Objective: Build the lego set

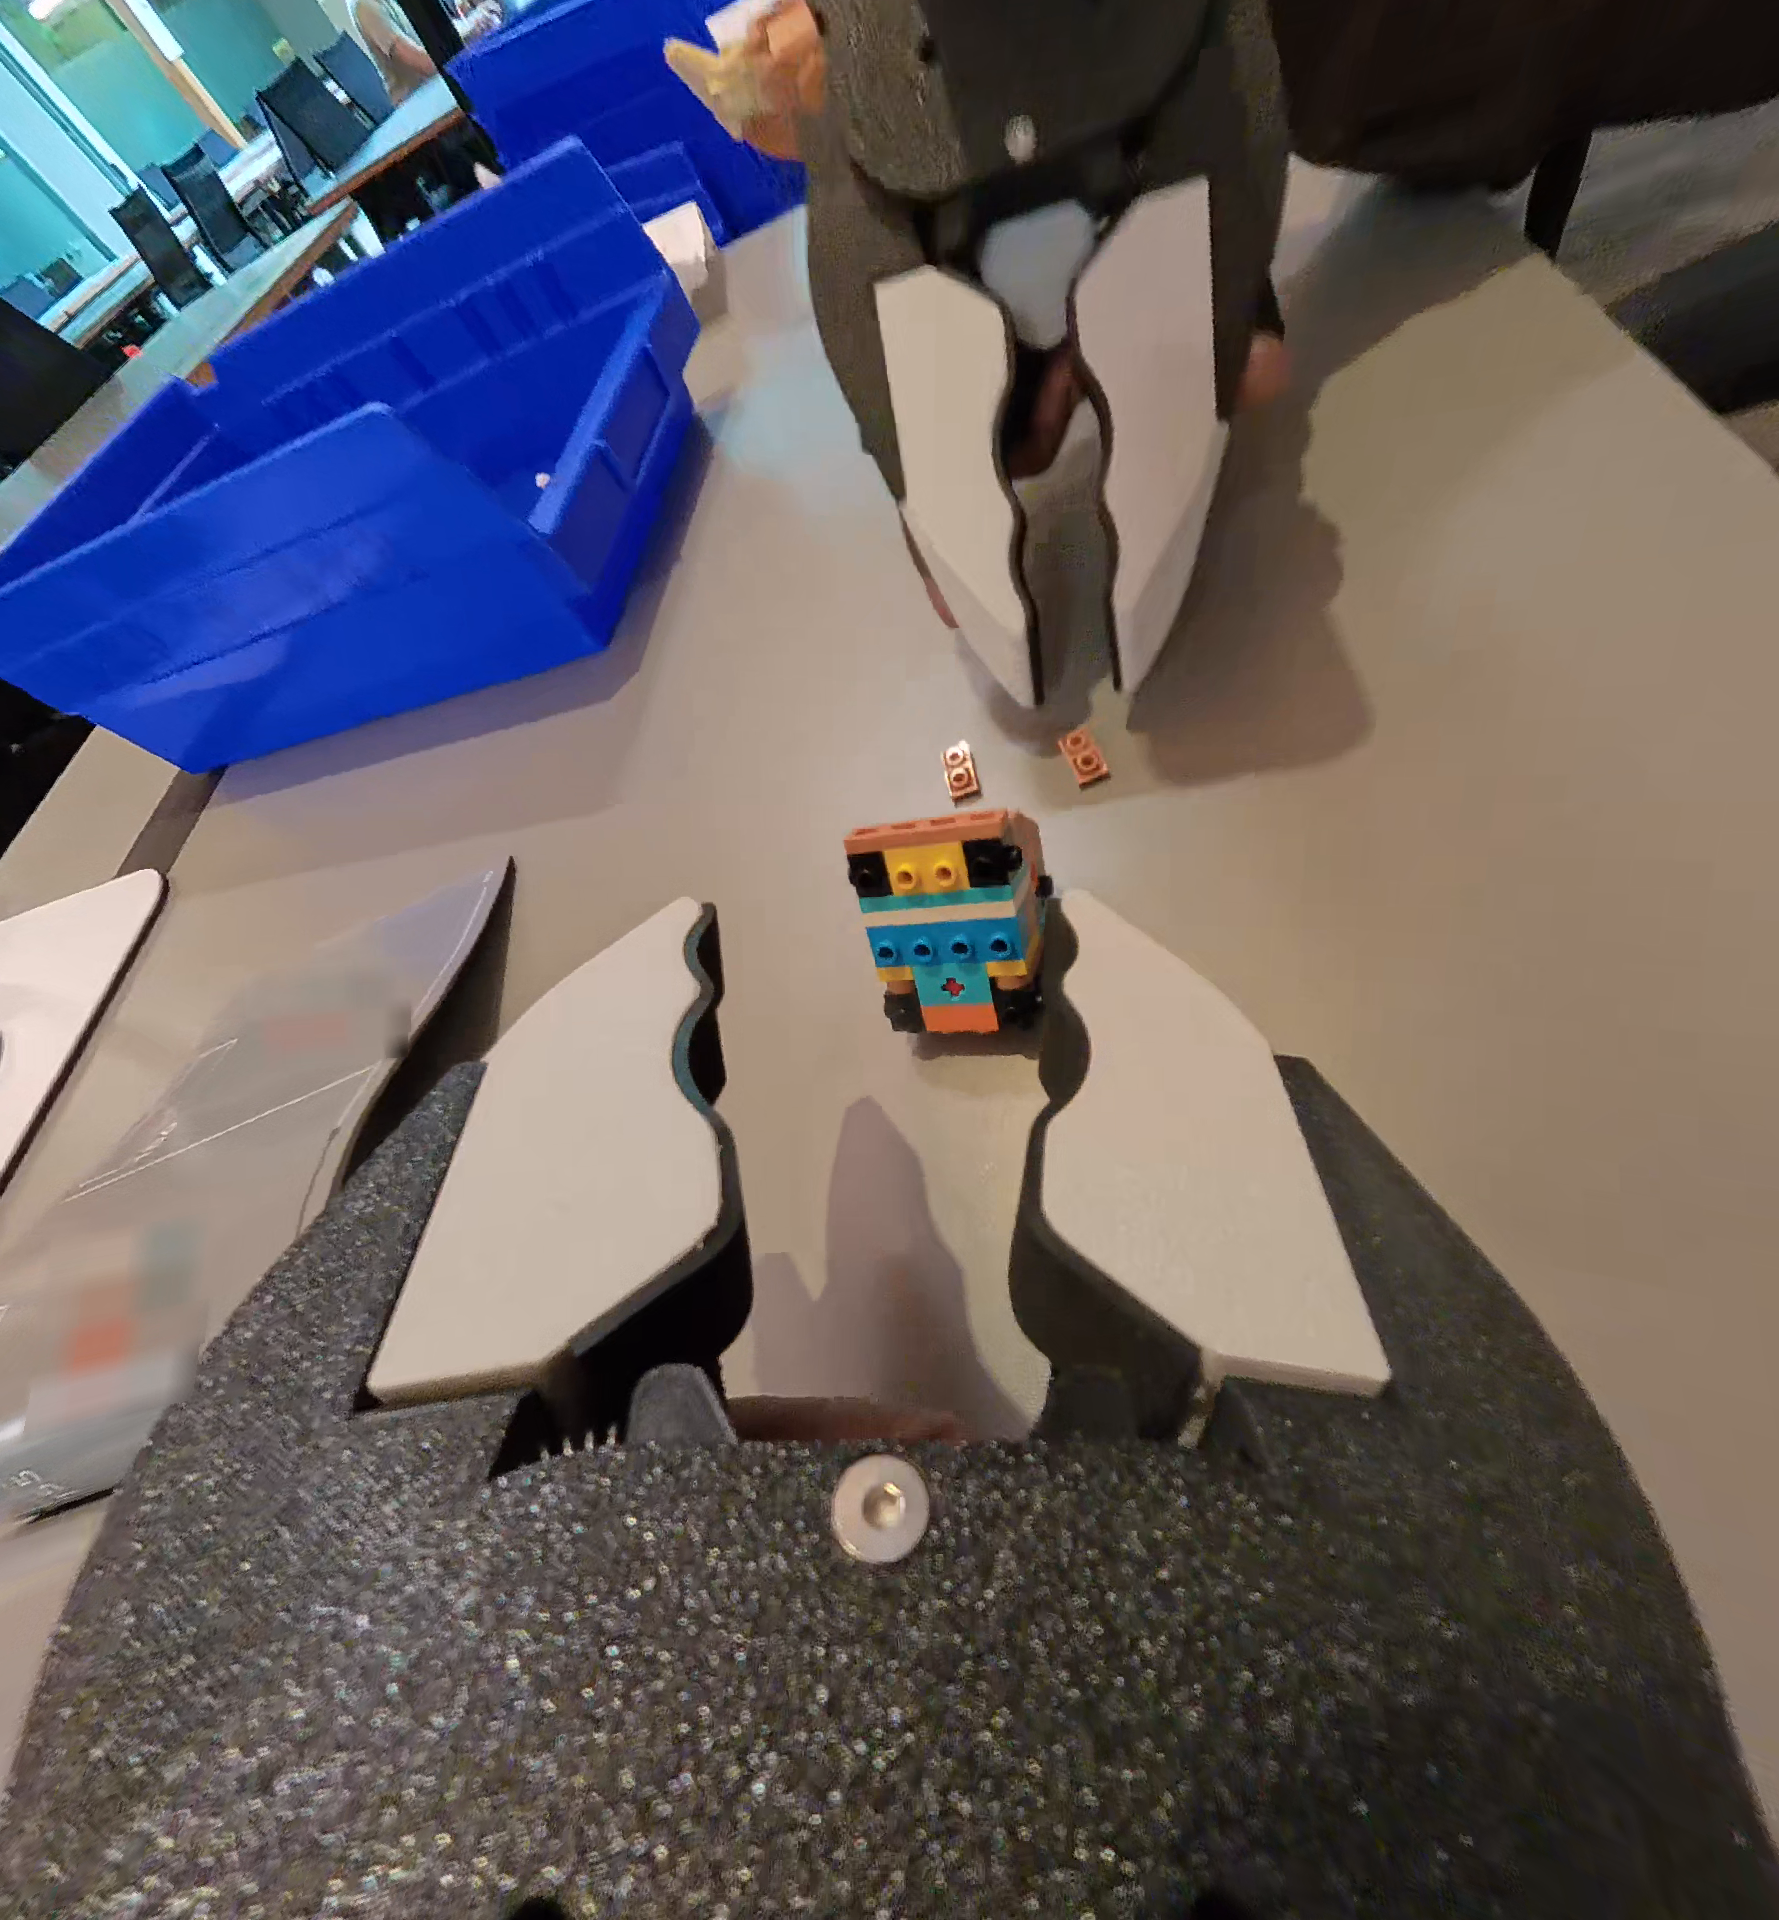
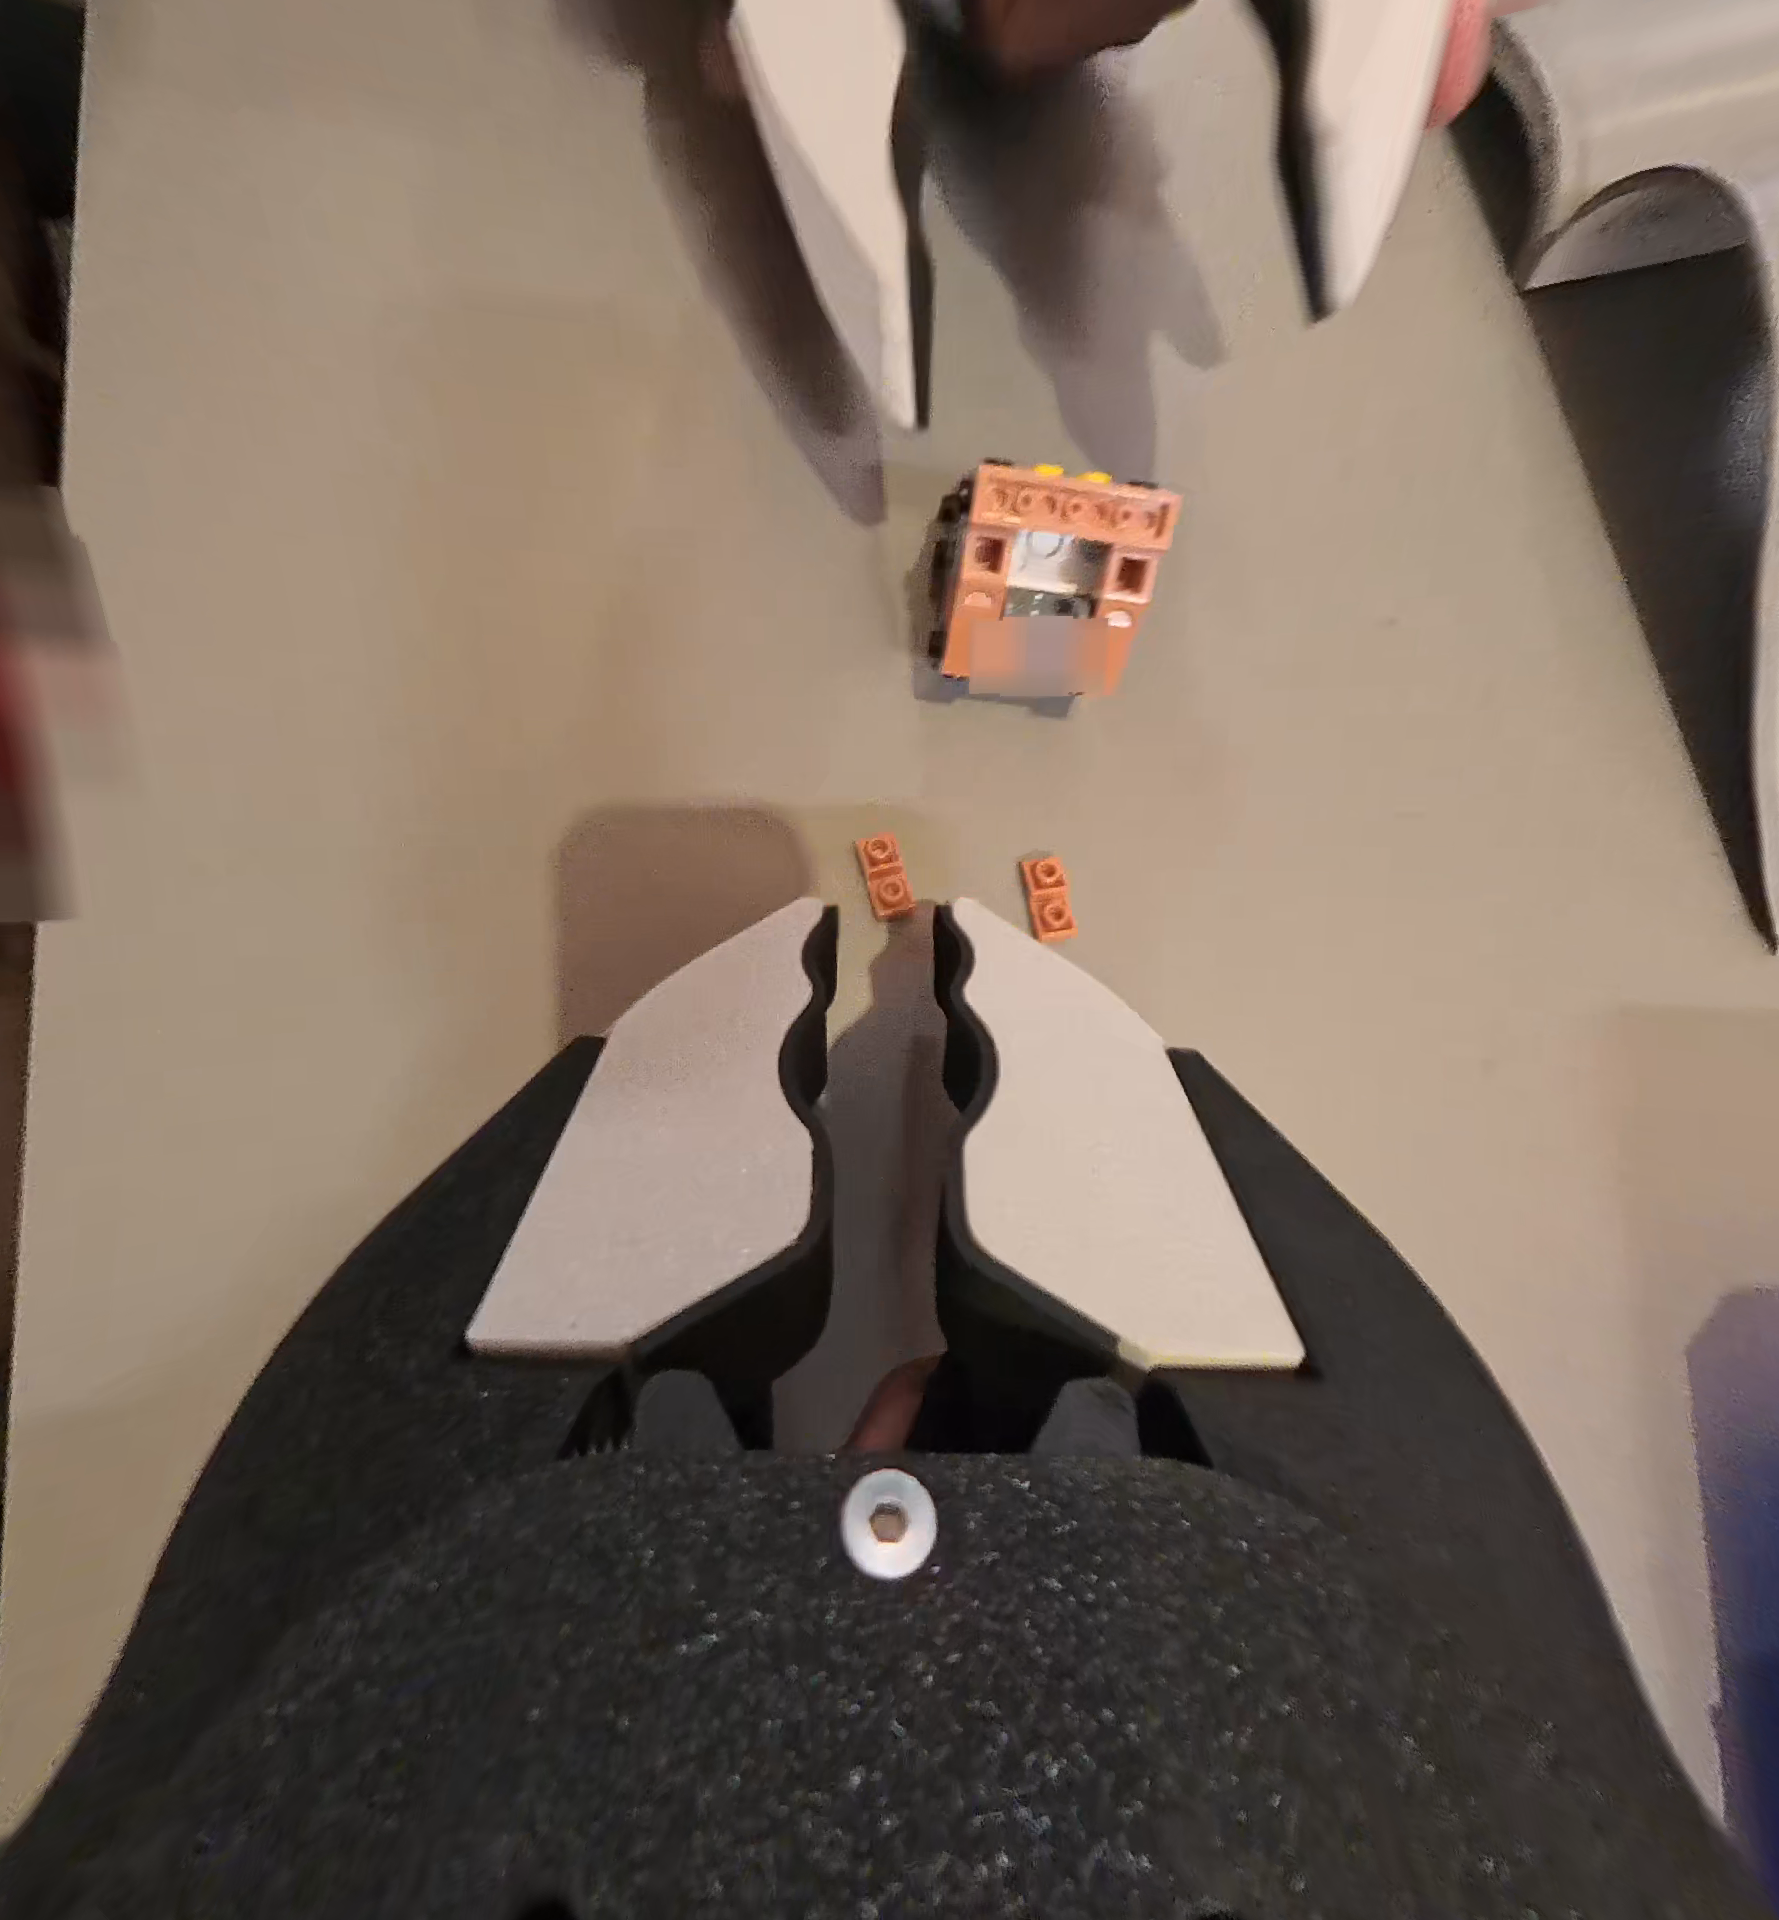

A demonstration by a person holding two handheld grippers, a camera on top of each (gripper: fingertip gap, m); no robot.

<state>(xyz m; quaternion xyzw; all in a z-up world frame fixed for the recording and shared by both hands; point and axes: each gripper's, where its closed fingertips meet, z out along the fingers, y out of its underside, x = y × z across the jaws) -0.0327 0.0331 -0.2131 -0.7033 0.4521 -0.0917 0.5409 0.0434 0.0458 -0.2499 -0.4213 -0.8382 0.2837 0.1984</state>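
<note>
A small lego model point(image 1: 947, 925) of orange, yellow, blue and black bricks stands on the grey table point(image 1: 1487, 935). My left gripper point(image 1: 887, 910) is open and empty. Its right fingertip is beside the model's right side, and the model sits just ahead of the gap. Two small orange two-stud plates point(image 1: 960, 771) point(image 1: 1084, 755) lie loose beyond the model. My right gripper point(image 1: 1077, 691) points down at them from the far side. In the right wrist view, my right gripper point(image 2: 885, 912) is narrowly open and empty, with one plate point(image 2: 885, 878) just ahead of its tips and the other point(image 2: 1046, 899) to the right. The model point(image 2: 1051, 582) and left gripper point(image 2: 1113, 364) lie beyond.
A large blue bin point(image 1: 345, 520) stands at the left back, with more blue bins behind it. A clear plastic bag and flat sheets point(image 1: 137, 1143) lie at the left. A person's sleeve and hand point(image 1: 1259, 364) hold the right gripper. The table's edge runs at the far right. About 9 cm separates my left fingertips from my right.
</note>
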